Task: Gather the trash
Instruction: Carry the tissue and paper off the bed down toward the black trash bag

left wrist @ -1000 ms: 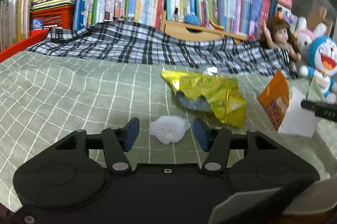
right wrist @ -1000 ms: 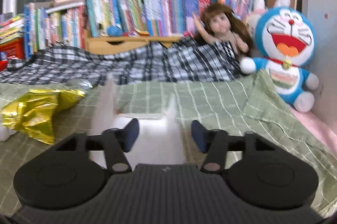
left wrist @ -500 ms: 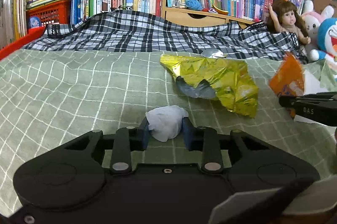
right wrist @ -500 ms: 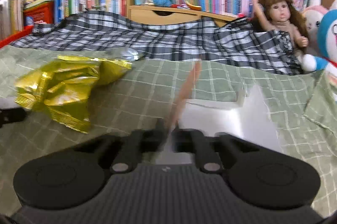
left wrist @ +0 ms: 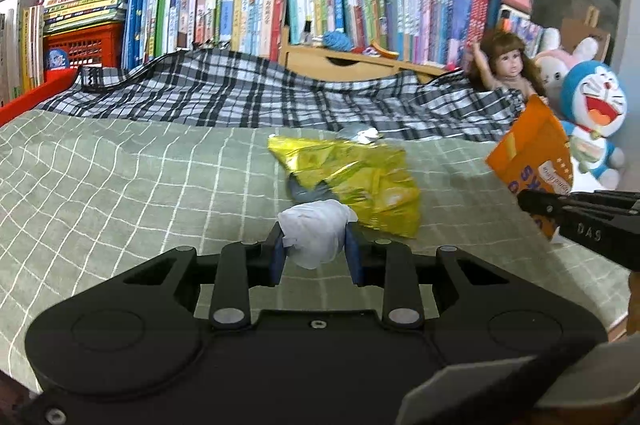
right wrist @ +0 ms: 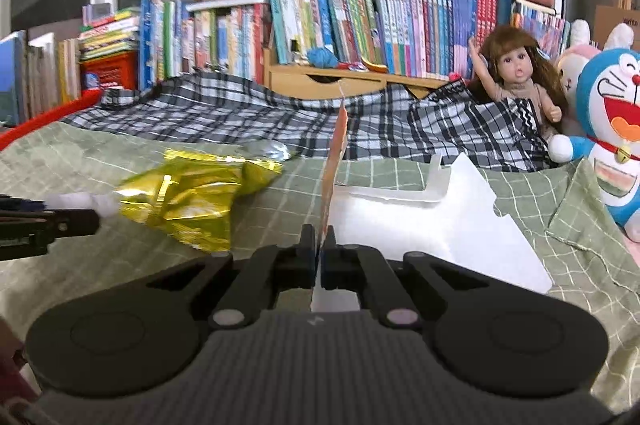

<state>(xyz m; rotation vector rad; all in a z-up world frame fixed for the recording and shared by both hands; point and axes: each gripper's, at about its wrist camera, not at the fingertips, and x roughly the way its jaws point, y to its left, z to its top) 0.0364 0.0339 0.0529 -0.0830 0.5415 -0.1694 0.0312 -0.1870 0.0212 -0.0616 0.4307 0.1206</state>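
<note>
A: We log the left gripper (left wrist: 314,257): its blue pads are pressed on the crumpled white tissue wad (left wrist: 314,235), which sits between the fingertips and looks clear of the green checked bedspread (left wrist: 120,185).

B: Noted. The right gripper (right wrist: 320,257) is closed tight on the flattened orange-and-white cardboard snack box (right wrist: 420,225). The orange panel stands edge-on straight out of the jaws and the white inner face fans out to the right of the tool.

A: So we count two pieces in hand. Neither is binned yet; we see no bin or bag in either view.

B: Left on the bed: the crinkled gold foil snack bag (left wrist: 356,181), just ahead of the left fingertips and slightly right, with a small silvery foil scrap (left wrist: 358,135) beyond it.

A: We judge the task under way: two items gripped, at least two to fetch, all disposal pending.

B: Agreed. The doll (right wrist: 516,77) and blue plush toy (right wrist: 612,129), far right of the tool, we treat as non-trash.
</note>
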